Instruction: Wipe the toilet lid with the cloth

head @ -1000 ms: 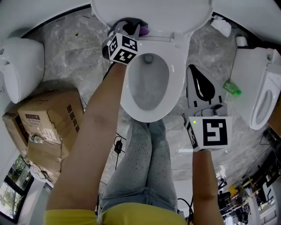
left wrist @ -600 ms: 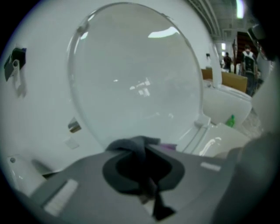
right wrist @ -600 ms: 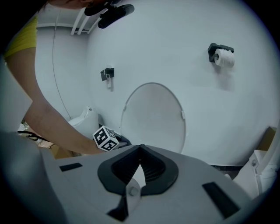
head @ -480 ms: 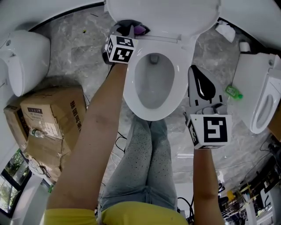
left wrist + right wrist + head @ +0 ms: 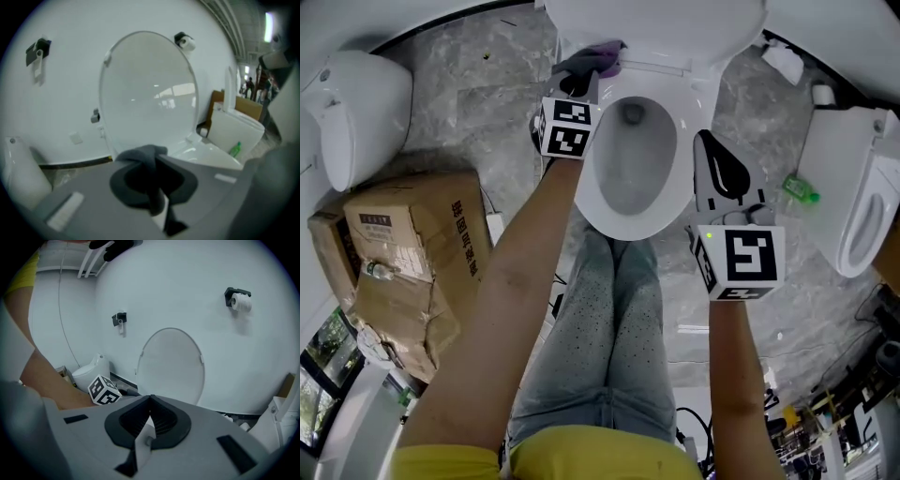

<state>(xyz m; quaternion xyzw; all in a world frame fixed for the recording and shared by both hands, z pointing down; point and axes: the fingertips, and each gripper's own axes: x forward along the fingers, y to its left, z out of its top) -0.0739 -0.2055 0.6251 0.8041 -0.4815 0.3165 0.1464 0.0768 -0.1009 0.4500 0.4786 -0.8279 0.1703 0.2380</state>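
The white toilet stands at the top of the head view with its lid (image 5: 656, 19) raised upright and its seat ring (image 5: 591, 178) down over the bowl. My left gripper (image 5: 584, 73) is at the rear left of the seat, close to the lid's base, shut on a grey and purple cloth (image 5: 598, 58). In the left gripper view the cloth (image 5: 143, 157) bunches between the jaws in front of the lid (image 5: 150, 93). My right gripper (image 5: 712, 150) hovers to the right of the bowl, shut with nothing in it. From the right gripper view the lid (image 5: 171, 366) is farther off.
Cardboard boxes (image 5: 403, 253) are stacked on the floor at left, with another toilet (image 5: 356, 112) behind them. A third toilet (image 5: 858, 197) and a green bottle (image 5: 800, 193) are at right. The person's legs (image 5: 614, 328) stand before the bowl. A paper roll (image 5: 187, 42) hangs on the wall.
My left gripper has rolled and carried the cloth rightward along the rear of the seat, toward the lid's base. The right gripper shifted slightly and stays shut.
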